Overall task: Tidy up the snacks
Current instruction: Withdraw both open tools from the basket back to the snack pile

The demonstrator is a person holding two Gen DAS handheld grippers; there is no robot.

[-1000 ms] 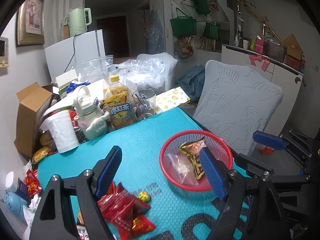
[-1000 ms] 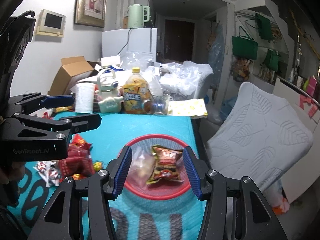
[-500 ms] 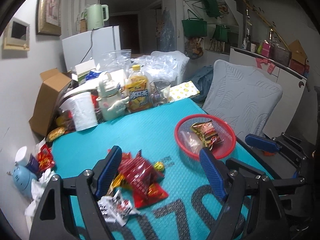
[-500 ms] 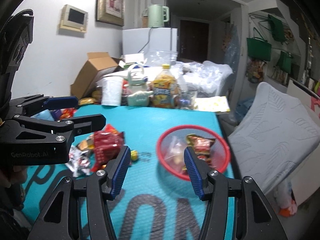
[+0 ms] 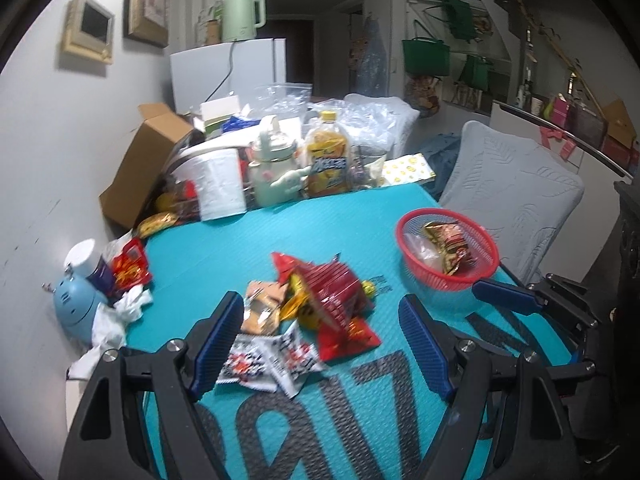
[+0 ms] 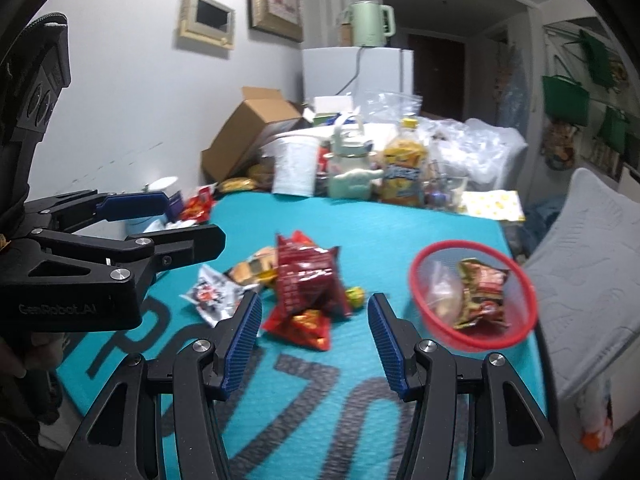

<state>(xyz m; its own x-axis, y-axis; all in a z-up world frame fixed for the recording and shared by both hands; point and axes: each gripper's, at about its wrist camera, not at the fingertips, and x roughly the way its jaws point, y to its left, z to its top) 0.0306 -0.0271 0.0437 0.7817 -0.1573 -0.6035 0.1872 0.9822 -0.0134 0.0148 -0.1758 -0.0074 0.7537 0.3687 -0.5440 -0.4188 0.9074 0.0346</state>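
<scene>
Both my grippers have swung away from the red basket (image 5: 448, 276) to the snack pile (image 5: 320, 304), left gripper (image 5: 320, 344) and right gripper (image 6: 316, 340) tilted downward, jaws open and empty.

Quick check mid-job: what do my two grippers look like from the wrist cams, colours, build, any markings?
Both match: the left gripper and right gripper have black angular linkage frames with silver screw heads. Each finger carries a long blue ribbed pad. Seen side-on from the right wrist view, the left one's body bears pale lettering reading roughly "GenRobot.AI". No cables or sleeves show clearly.
</scene>
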